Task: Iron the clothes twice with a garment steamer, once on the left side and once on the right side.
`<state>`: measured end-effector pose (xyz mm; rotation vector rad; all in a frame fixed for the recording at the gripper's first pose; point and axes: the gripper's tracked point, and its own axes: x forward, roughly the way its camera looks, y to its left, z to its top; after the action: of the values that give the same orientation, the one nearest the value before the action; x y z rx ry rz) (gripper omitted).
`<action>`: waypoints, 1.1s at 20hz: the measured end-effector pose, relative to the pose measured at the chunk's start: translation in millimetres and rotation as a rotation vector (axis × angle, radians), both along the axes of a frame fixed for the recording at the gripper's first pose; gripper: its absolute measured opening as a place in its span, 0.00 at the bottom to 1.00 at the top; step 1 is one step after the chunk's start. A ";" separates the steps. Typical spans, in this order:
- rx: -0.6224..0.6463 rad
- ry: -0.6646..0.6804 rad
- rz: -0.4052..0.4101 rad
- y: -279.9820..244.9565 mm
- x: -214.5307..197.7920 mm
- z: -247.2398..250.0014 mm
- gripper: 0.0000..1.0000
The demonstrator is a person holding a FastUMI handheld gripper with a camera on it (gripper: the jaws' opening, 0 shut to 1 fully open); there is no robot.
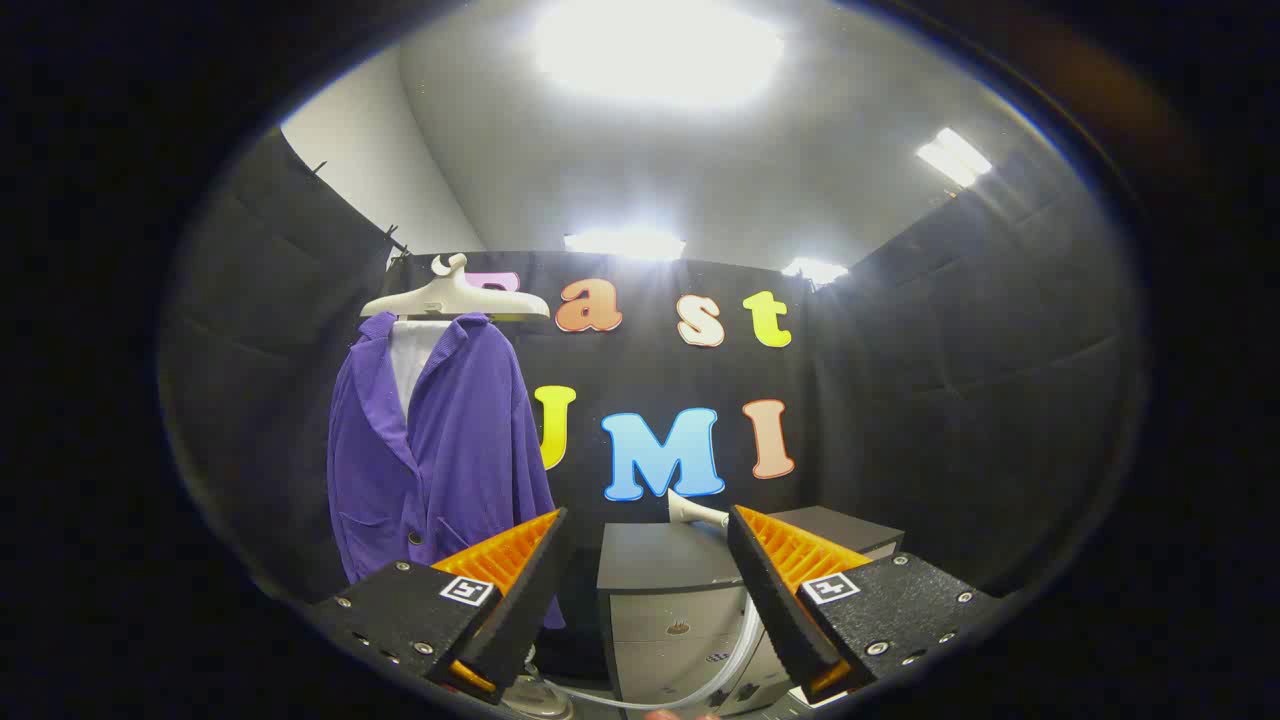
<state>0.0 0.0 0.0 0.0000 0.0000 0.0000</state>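
A purple jacket (440, 450) hangs on a pale hanger (455, 297) against the booth wall, beyond my left finger, with a white lining showing at its collar. My gripper (650, 530) stands open with nothing between its fingers. Just beyond my right finger, the white steamer head (695, 512) lies on a dark-topped cabinet (650, 560). Its pale hose (700, 690) curves down in front of the cabinet, between and below my fingers.
The cabinet has a grey front with drawers (670, 630) and stands right of the jacket. A rounded grey thing (535, 700) sits low by my left finger. Black cloth walls close the booth on both sides.
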 end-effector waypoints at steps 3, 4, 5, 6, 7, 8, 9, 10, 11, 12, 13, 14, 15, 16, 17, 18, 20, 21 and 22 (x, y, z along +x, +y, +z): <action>-0.002 0.016 -0.010 -3.1 -4.4 -5.3 0.95; -0.005 0.021 -0.013 -4.2 -4.5 -6.3 0.95; -0.008 0.023 -0.015 -4.6 -4.8 -7.2 0.95; -0.011 0.024 -0.017 -4.8 -6.2 -6.9 0.95; -0.015 0.029 -0.014 -5.4 -6.4 -8.3 0.95; -0.019 0.035 -0.012 -5.0 -6.9 -8.6 0.95; -0.021 0.037 -0.013 -5.9 -7.7 -8.1 0.95; -0.022 0.037 -0.014 -7.2 -8.6 -6.3 0.95; -0.022 0.036 -0.015 -8.5 -9.7 -5.9 0.95; -0.020 0.035 -0.015 -9.1 -10.5 -5.0 0.95; -0.019 0.035 -0.014 -9.2 -11.8 -4.1 0.95; -0.019 0.036 -0.014 -9.1 -12.4 -5.0 0.95; -0.020 0.040 -0.015 -9.5 -13.0 -5.5 0.95; -0.020 0.043 -0.013 -10.0 -12.5 -7.1 0.95; -0.022 0.046 -0.012 -9.5 -12.7 -7.4 0.95; -0.024 0.050 -0.014 -10.5 -12.4 -9.2 0.95; -0.020 0.053 -0.013 -11.0 -12.4 -10.3 0.95; -0.018 0.055 -0.011 -10.6 -12.4 -10.7 0.95; -0.020 0.057 -0.008 -10.4 -11.7 -9.9 0.95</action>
<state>-11.7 -10.4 -9.9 -0.0197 0.0567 -0.0082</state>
